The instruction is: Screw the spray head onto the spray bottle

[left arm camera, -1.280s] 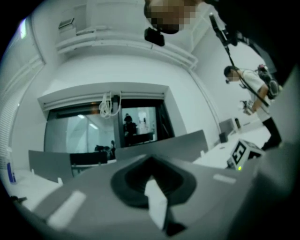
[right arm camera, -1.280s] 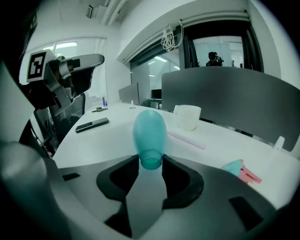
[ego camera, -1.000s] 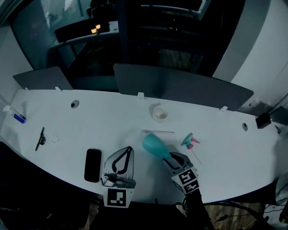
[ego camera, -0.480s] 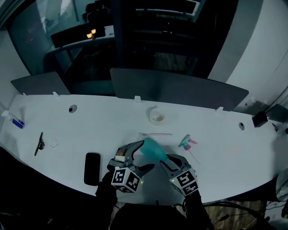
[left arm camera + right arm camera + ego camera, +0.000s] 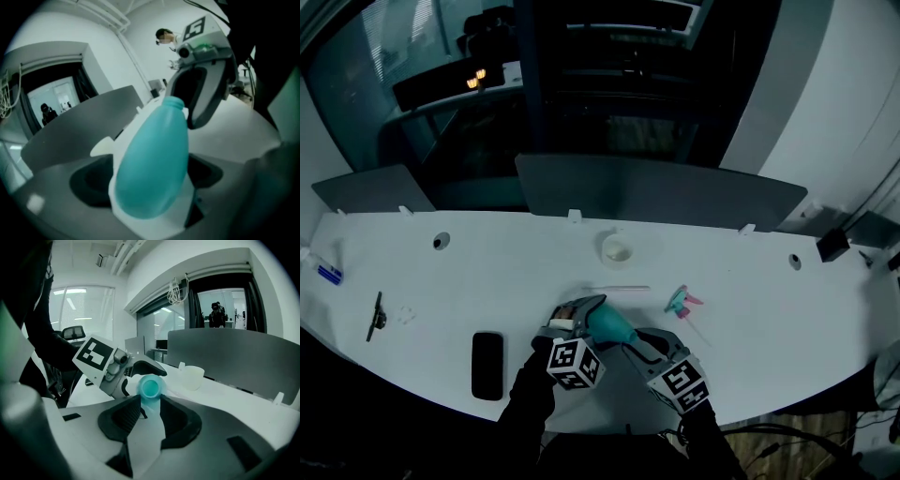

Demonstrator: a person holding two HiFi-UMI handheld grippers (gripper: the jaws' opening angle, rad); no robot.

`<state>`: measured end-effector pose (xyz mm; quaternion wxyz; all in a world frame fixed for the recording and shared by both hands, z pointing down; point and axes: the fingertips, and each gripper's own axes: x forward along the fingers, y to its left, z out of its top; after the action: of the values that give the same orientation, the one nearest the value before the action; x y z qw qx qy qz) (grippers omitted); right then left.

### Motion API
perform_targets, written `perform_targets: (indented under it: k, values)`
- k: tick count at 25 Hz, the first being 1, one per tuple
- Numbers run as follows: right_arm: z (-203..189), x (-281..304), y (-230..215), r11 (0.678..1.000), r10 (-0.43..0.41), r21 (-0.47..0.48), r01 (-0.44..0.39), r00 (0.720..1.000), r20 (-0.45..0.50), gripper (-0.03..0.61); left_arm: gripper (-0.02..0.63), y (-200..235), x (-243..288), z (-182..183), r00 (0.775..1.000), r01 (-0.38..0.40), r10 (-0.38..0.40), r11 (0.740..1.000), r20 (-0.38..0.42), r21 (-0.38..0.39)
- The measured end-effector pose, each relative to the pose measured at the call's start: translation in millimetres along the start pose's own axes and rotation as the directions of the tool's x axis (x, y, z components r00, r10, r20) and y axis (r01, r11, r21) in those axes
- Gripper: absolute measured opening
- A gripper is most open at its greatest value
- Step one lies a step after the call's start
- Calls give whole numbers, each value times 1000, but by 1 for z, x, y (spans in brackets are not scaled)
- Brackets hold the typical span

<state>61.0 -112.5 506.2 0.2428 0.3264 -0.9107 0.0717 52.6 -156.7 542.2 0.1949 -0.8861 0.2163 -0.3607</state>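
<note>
Right gripper pinches the spray bottle by its neck; left gripper, jaws just opened wide, straddles its body.

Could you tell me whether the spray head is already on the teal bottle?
Off. The neck of the bottle is bare in the right gripper view; the spray head lies apart on the table.

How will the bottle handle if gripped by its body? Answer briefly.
The bottle is probably light: the right gripper holds it by just the narrow neck. Its smooth, rounded body may slip or twist in a grip. Set down on its side, it would likely roll.
</note>
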Motion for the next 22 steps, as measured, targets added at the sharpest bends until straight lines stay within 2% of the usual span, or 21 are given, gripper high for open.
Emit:
perform_targets:
  k: [2,4,8,11,13,15,18,20,22]
  values:
    - [1,1,1,1000,4,-1,-4,1000,2,138,485,0,1,0,1000,-7,7,1000,2,-14]
    - [2,0,1,1000,6,0,-6,1000,6,137,437,2,1,1,1000,-19,19,1000,3,-18]
    - [5,-1,3,1000,15,2,-15,1000,16,137,425,2,0,3,1000,-12,13,1000,5,-16]
    - [14,-7,1,1000,7,18,-9,998,65,137,422,3,-4,3,999,-10,14,994,38,-112]
    - [25,-14,-4,999,-10,47,5,993,116,137,422,7,-11,6,997,-5,23,975,80,-222]
    - [37,-23,-9,997,-32,77,19,984,176,138,420,13,-22,12,986,22,42,926,160,-378]
    - [48,-36,-18,993,-55,117,28,970,238,138,419,23,-41,22,954,92,98,804,284,-588]
    - [46,-40,-22,990,-63,140,28,966,250,138,417,21,-49,24,938,127,124,743,323,-657]
    - [41,-42,-25,985,-82,168,39,963,255,138,417,12,-52,23,932,143,136,715,336,-685]
